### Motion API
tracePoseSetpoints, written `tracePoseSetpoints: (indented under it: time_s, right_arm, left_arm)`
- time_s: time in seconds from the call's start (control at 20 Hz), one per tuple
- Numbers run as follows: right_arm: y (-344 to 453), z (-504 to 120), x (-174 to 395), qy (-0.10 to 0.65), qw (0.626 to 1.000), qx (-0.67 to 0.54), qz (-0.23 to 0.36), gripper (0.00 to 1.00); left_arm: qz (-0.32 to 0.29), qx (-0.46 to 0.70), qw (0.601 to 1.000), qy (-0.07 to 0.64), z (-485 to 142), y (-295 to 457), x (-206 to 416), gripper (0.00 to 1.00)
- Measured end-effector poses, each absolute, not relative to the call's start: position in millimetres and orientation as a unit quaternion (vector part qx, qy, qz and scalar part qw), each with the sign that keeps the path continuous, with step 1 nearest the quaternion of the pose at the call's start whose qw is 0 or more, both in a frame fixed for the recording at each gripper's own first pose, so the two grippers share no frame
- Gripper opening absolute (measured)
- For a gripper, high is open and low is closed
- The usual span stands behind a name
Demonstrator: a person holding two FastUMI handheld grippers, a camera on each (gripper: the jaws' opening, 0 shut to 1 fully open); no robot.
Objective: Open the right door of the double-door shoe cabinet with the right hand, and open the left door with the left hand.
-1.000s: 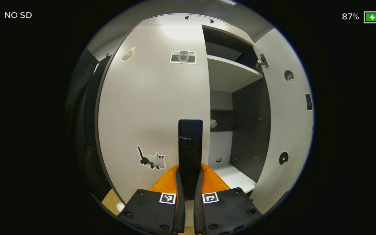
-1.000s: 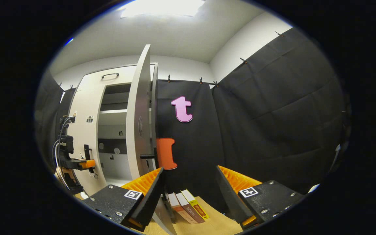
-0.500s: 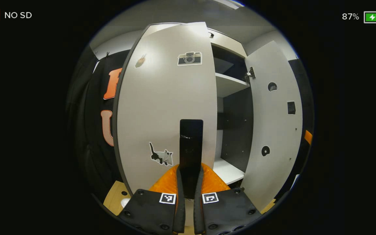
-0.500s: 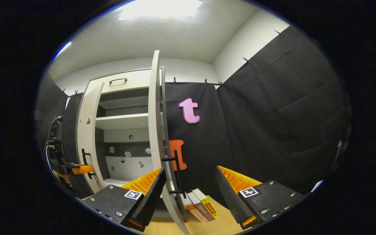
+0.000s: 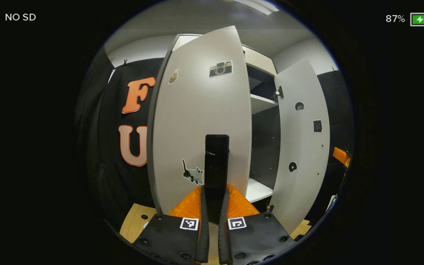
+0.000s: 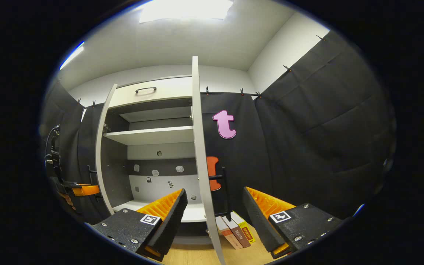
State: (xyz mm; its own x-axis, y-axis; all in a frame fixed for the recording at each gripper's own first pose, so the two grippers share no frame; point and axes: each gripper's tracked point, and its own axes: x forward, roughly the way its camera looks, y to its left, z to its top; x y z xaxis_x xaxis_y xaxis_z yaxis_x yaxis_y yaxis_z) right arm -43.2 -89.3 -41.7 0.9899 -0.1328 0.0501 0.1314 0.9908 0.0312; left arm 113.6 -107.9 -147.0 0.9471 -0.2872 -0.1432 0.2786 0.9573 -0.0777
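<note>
A pale wood floor shows along the bottom of the right gripper view, under a white ceiling with a bright light panel at the top of the frame. Black cloth walls hang from clips across the right half.

The shoe cabinet stands at centre left of that view with both doors swung out. Its right door is seen almost edge-on as a thin pale strip running from upper centre down to the bottom edge, and a dark bar handle sticks out on its right side. The left door curves along the cabinet's left edge. Between them are a white shelf, a dark back band dotted with small stickers, and a white bottom board. Above the opening sits a drawer front with a dark handle.

The right gripper is spread wide at the bottom of its view, holding nothing, with the right door's edge passing between its fingers farther off. Three books stand on the floor just right of that door.

In the left gripper view, the left gripper is pinched on the left door's dark handle at centre frame. The left door fills the middle, carrying a camera sticker near its top and a cat sticker beside the handle. The right door stands open at the right of the frame, its inner face turned toward the camera.

At the far left of the right gripper view, the left gripper sits against the left door.
</note>
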Motion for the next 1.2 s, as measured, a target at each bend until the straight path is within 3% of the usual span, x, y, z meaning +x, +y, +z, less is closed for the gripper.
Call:
tracePoseSetpoints:
  time_s: [0.15,0.2,0.75,0.8,0.95,1.2]
  right_arm:
    - [-73,-45,-39,-0.02,0.998,0.01,-0.052,0.87]
    - [-67,-46,-38,-0.018,0.999,0.01,-0.047,0.93]
    - [-44,-52,-30,-0.012,1.0,0.016,-0.023,0.93]
    - [-44,-54,-31,-0.011,1.0,0.017,-0.023,0.93]
    - [-43,-53,-29,-0.011,0.999,0.023,-0.023,0.93]
    - [-31,-49,-28,-0.015,1.0,0.015,-0.015,0.92]
  left_arm:
    - [-0.136,-0.031,0.988,0.073,-143,-87,101,0.13]
    - [-0.132,-0.031,0.988,0.072,-143,-80,98,0.12]
    - [-0.081,-0.001,0.994,0.066,-136,-27,83,0.11]
    - [-0.075,0.006,0.995,0.064,-135,-20,83,0.06]
    - [-0.046,0.012,0.997,0.058,-133,3,79,0.03]
    - [-0.044,-0.005,0.997,0.056,-132,23,77,0.03]
